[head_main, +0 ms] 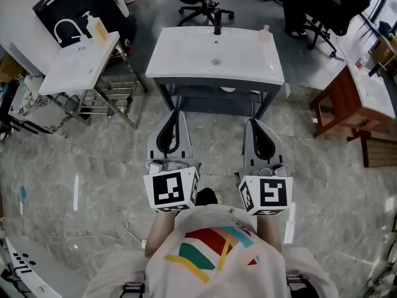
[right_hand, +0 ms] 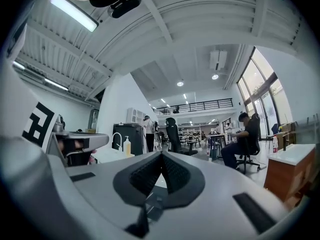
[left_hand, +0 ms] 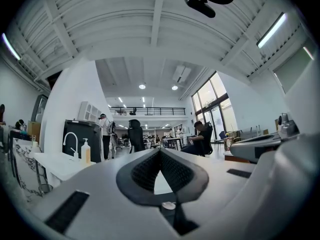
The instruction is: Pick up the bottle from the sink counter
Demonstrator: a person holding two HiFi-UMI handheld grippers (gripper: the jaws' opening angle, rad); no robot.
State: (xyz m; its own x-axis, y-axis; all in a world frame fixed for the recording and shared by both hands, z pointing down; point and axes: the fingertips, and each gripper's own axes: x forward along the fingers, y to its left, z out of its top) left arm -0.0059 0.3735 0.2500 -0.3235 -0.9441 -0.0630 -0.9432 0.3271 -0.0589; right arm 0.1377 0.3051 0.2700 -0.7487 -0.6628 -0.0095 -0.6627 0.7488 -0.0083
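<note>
Closest to the camera is the person's white shirt with coloured stripes (head_main: 214, 250). Just ahead of it the left gripper (head_main: 173, 117) and right gripper (head_main: 256, 124) point level toward a white sink worktop (head_main: 186, 64) on a dark frame. Left fingers (left_hand: 142, 173) and right fingers (right_hand: 145, 175) are each clenched tip to tip on nothing. A small pale pink bottle (head_main: 265, 34) stands upright at the worktop's far right corner, right of the black tap (head_main: 218, 25) and well apart from both grippers.
</note>
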